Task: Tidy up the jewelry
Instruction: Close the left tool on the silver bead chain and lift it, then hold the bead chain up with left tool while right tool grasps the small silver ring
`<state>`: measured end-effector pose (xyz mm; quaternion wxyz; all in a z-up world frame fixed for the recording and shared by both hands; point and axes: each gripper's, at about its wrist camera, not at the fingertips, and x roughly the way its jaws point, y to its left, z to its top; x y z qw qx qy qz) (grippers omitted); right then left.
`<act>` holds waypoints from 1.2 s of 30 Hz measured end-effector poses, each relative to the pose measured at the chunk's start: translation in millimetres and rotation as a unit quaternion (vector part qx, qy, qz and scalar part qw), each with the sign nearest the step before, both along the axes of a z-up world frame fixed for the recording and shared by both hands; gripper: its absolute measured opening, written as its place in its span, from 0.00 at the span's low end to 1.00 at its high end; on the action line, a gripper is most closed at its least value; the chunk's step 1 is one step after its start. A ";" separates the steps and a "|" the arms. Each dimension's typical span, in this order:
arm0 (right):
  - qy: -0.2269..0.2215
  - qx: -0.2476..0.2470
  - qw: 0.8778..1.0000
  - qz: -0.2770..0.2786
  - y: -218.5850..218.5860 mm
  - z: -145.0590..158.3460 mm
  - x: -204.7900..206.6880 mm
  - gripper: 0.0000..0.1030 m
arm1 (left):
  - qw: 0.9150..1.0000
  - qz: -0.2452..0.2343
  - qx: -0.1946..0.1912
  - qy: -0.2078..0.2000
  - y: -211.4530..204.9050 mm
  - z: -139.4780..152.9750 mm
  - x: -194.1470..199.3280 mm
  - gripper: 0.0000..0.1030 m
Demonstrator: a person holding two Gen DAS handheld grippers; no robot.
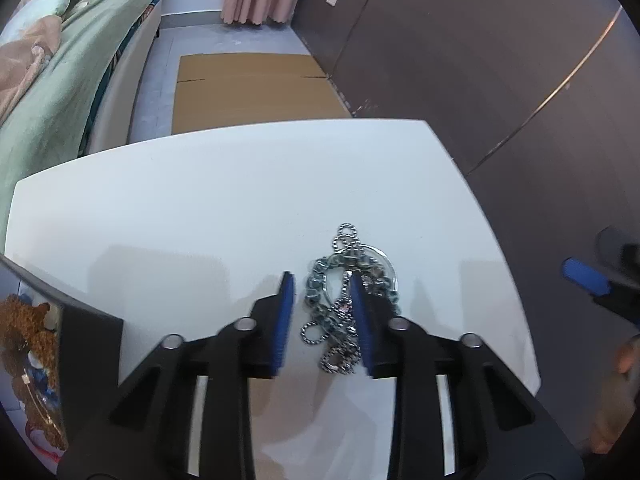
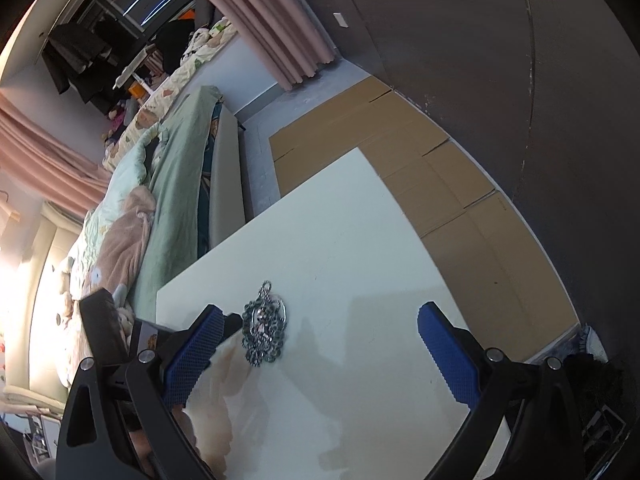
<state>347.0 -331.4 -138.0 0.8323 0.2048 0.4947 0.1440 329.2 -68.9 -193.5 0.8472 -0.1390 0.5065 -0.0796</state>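
A tangle of silver chain and blue-grey beads around a clear ring, the jewelry, lies on the white table. My left gripper points down at it, jaws narrow. The chain sits between the blue pads. The right pad touches the chain, while the left pad stands a little apart from it. In the right wrist view the same jewelry lies just inside the left finger of my right gripper, which is wide open and holds nothing. One blue pad of the right gripper shows at the picture's right edge.
A dark box stands at the table's left edge, with a brown plush toy beyond it. Flattened cardboard covers the floor past the far edge. A bed with a green cover is on the left, a dark wall on the right.
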 end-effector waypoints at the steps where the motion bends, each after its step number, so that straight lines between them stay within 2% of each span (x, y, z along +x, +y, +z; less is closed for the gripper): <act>1: 0.000 0.001 1.000 -0.001 -0.2 0.4 2.1 0.93 | 1.000 -0.001 -0.002 0.003 -0.7 -2.3 1.3 0.24; 6: 0.003 -0.001 1.000 0.002 1.6 1.3 6.1 0.93 | 0.999 -0.008 0.040 0.004 -10.4 -4.6 2.6 0.21; 8: 0.003 -0.001 1.000 0.003 2.1 1.8 6.5 0.93 | 0.997 -0.012 0.074 0.005 -16.4 -4.2 1.6 0.14; 11: 0.002 -0.002 1.000 0.005 3.7 2.6 5.7 0.93 | 0.996 -0.016 0.088 0.007 -17.3 -3.8 2.5 0.10; 16: 0.005 -0.012 1.000 0.009 9.3 -0.3 2.1 0.93 | 0.999 -0.016 0.039 0.012 -6.5 2.7 -5.1 0.09; 24: 0.005 -0.019 1.000 0.013 16.3 -1.9 -4.0 0.92 | 0.998 -0.032 -0.035 -0.040 -2.5 51.2 -28.5 0.09; 32: 0.008 -0.026 0.999 0.020 21.7 -6.9 -10.0 0.92 | 0.994 -0.030 -0.065 -0.083 6.4 89.1 -45.2 0.09; 36: 0.013 -0.008 0.999 0.034 29.1 -11.4 -10.4 0.89 | 0.992 -0.020 -0.075 -0.097 18.3 100.2 -52.5 0.09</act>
